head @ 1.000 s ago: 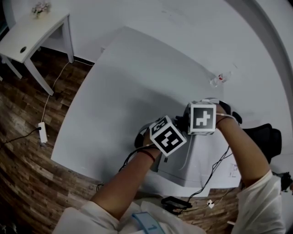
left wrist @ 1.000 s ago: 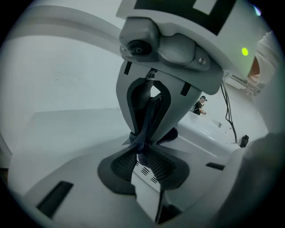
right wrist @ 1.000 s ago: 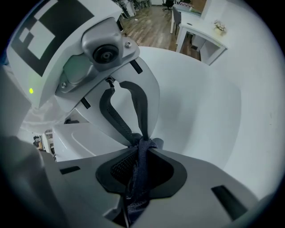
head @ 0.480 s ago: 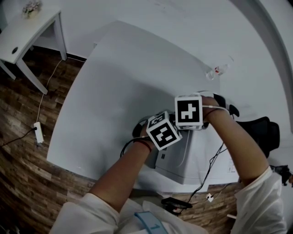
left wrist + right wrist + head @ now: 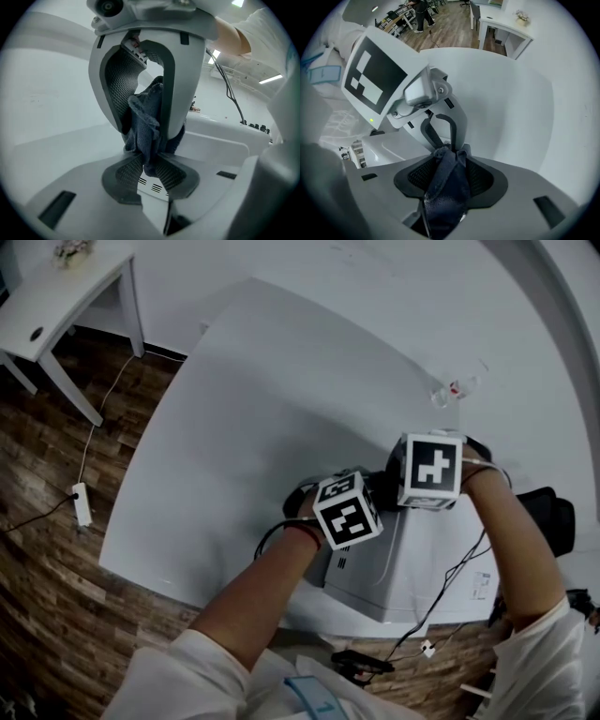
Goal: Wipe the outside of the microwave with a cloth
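Cloth [image 5: 145, 131] dk blue, bunched, prob. terry.

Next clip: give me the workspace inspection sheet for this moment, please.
Surface: white table.
Job's things: white microwave at the table's near edge; dark cloth held over it.
Clutter: clear plastic bottle on the table's far side.
Grippers: left gripper shut on the cloth; right gripper open, its jaws have just been opening, cloth between them.
Cables: black cable hanging across the microwave; power strip on the floor.
Surroundings: wooden floor, small white side table, black chair.
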